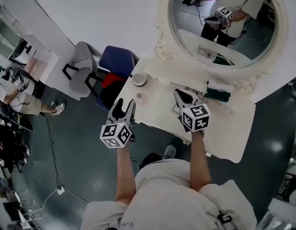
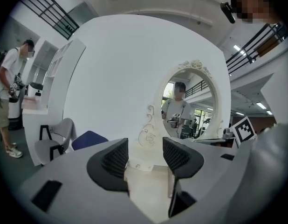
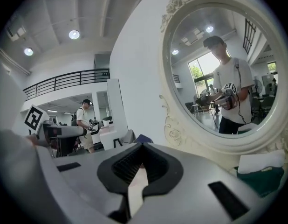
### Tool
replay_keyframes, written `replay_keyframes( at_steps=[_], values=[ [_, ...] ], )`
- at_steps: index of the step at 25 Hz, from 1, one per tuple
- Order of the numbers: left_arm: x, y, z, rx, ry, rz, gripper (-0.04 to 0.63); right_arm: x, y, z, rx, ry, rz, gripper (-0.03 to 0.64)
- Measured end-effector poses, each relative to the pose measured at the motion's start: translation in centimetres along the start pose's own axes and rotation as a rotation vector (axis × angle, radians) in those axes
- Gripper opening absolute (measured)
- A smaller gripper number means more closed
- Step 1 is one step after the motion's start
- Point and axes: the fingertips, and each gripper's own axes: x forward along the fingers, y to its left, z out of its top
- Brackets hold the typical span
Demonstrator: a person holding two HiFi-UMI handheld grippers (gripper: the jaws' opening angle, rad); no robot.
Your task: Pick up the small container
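Observation:
On the white dressing table [image 1: 224, 128] a small round pinkish container [image 1: 140, 98] stands near the left edge. A larger round white-rimmed pot [image 1: 139, 79] sits behind it at the corner. My left gripper [image 1: 126, 105] [image 2: 145, 146] hovers at the table's left front edge, just short of the small container. Its jaws stand wide open with only bare tabletop between them. My right gripper [image 1: 180, 95] [image 3: 140, 149] is over the middle of the table, shut and holding nothing. Neither gripper view shows the container.
An oval mirror [image 1: 224, 23] in an ornate white frame stands at the back of the table. A green and white folded cloth [image 1: 218, 92] lies at its base. A grey chair [image 1: 81, 71] and a blue chair [image 1: 118, 61] stand left of the table. People stand further left.

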Motion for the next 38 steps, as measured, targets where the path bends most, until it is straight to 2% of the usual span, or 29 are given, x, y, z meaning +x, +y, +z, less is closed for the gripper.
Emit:
replay_keyframes(
  at_steps=[3, 7, 11, 15, 19, 22, 27, 32, 38],
  values=[
    [0.7, 0.7, -1.2, 0.015, 0.019, 0.010, 0.247, 0.7, -0.4, -1.6, 0.012, 0.039, 0.006, 0.005],
    [1.7, 1.6, -2.9, 0.073, 0.036, -0.019, 0.247, 1.5, -0.3, -2.4, 0.000, 0.066, 0.018, 0.005],
    [2.8, 2.9, -5.6, 0.068, 0.065, -0.023, 0.247, 1.9, -0.8, -2.8, -0.003, 0.064, 0.006, 0.005],
    [5.1, 3.5, -8.4, 0.107, 0.111, -0.074, 0.244, 2.5, -1.3, -3.1, 0.000, 0.068, -0.010, 0.005],
    [6.2, 4.1, -9.2, 0.146, 0.152, -0.109, 0.242, 3.4, -0.5, -3.5, -0.057, 0.130, 0.018, 0.005],
    [7.3, 4.3, -9.5, 0.167, 0.158, -0.127, 0.242, 4.0, -0.9, -3.3, -0.005, 0.124, 0.022, 0.005],
    [9.8, 4.2, -11.0, 0.212, 0.212, -0.198, 0.242, 5.0, -1.1, -3.5, -0.010, 0.133, 0.006, 0.005],
    [11.3, 5.6, -11.8, 0.235, 0.223, -0.199, 0.242, 6.2, -1.3, -3.9, 0.005, 0.141, -0.004, 0.005],
    [12.7, 7.0, -14.9, 0.231, 0.290, -0.213, 0.242, 6.4, -3.0, -5.5, 0.078, 0.172, -0.038, 0.006]
  ],
)
